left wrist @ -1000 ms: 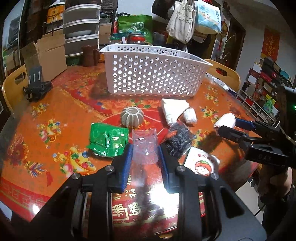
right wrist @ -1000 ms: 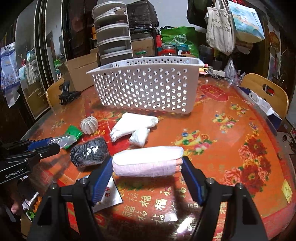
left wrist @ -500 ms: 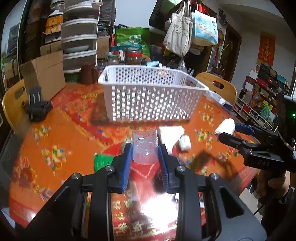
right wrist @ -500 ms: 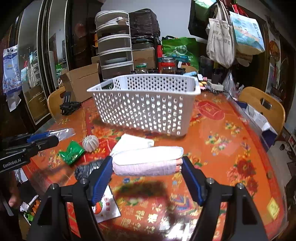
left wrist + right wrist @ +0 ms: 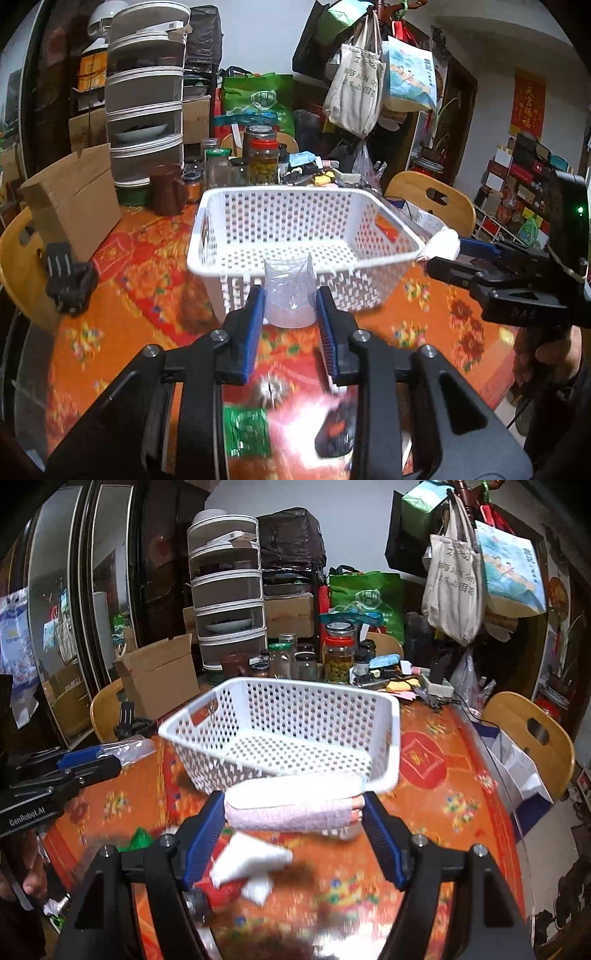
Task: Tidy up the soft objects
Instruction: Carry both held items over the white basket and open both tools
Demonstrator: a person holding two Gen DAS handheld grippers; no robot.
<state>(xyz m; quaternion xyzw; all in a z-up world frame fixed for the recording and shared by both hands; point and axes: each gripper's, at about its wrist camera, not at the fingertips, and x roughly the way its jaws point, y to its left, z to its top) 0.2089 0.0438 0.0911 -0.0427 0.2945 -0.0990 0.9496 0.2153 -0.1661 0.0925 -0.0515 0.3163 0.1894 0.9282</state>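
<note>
Left wrist only: green packet [image 5: 245, 432].

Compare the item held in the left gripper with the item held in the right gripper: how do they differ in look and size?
The clear plastic bag in the left gripper is see-through and crinkled; the rolled towel in the right gripper is opaque, white over pink, and fuzzy. The bag is narrow, so the fingers stand close; the towel is long and spreads them wide. Both are soft, held above the table near the white basket.
</note>
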